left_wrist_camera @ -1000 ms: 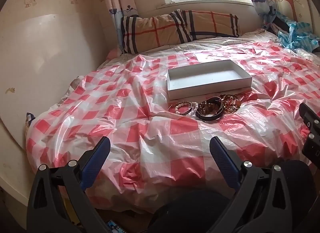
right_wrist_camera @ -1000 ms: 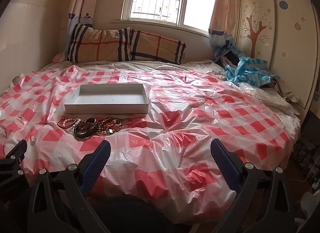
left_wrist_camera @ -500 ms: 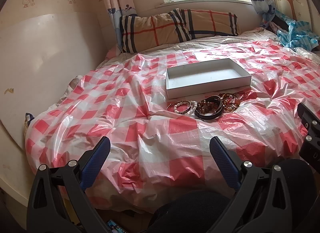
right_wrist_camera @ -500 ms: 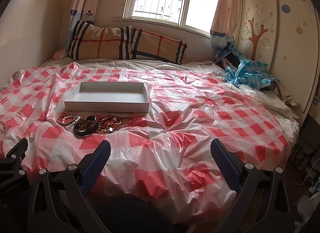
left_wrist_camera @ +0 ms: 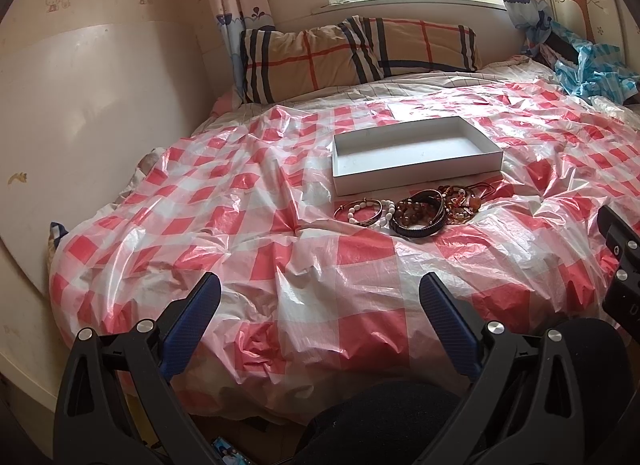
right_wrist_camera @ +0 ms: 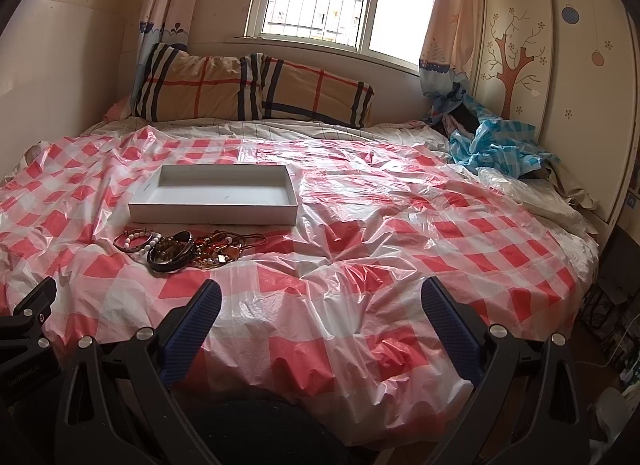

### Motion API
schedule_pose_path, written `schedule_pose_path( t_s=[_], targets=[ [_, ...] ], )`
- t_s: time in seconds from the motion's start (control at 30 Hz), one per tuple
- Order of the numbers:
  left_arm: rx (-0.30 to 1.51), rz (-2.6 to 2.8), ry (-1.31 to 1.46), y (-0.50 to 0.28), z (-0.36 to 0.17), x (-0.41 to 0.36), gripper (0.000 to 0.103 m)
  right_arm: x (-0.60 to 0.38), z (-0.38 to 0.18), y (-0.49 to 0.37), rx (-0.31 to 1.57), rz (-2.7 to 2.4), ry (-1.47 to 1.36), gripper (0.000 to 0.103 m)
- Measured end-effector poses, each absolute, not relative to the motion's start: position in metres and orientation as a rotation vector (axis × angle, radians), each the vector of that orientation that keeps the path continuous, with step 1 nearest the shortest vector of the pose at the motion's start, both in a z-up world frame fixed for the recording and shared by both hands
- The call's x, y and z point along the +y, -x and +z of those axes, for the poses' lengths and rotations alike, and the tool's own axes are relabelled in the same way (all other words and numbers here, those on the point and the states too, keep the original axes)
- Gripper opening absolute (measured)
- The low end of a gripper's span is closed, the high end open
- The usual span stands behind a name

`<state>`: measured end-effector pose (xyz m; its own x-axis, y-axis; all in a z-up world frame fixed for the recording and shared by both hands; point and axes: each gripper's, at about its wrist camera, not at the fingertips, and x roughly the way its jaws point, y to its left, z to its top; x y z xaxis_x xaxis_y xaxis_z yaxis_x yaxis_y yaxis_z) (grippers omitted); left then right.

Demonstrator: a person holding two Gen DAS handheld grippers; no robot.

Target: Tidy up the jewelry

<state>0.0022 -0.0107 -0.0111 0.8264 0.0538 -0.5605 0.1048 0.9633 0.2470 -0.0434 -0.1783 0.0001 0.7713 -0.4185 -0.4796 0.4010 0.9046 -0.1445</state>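
Note:
A pile of jewelry [left_wrist_camera: 416, 211] lies on the red-and-white checked plastic sheet [left_wrist_camera: 280, 249] on the bed: a white bead bracelet, dark bangles and amber beads. It also shows in the right wrist view [right_wrist_camera: 180, 249]. Behind it stands an empty white shallow box [left_wrist_camera: 416, 155], also in the right wrist view [right_wrist_camera: 216, 195]. My left gripper [left_wrist_camera: 320, 297] is open and empty over the bed's near edge, well short of the jewelry. My right gripper [right_wrist_camera: 320, 301] is open and empty, to the right of the pile.
Two plaid pillows [right_wrist_camera: 248, 89] lie at the bed's head under the window. Crumpled blue cloth [right_wrist_camera: 496, 145] sits at the far right by a wardrobe [right_wrist_camera: 560, 65]. A wall [left_wrist_camera: 80, 105] runs along the bed's left side.
Both grippers have risen slightly, so the bed and jewelry sit a little lower in view. Nothing on the bed has moved.

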Motion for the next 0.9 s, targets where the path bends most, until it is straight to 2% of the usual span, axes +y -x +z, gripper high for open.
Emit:
schedule_pose_path(
  t_s=[0.9],
  targets=[
    [0.612, -0.028, -0.248, -0.0019, -0.0157, -0.0088, 0.096, -0.1788, 0.0009, 0.0445, 0.528, -0.444, 0.032, 0.096]
  ],
)
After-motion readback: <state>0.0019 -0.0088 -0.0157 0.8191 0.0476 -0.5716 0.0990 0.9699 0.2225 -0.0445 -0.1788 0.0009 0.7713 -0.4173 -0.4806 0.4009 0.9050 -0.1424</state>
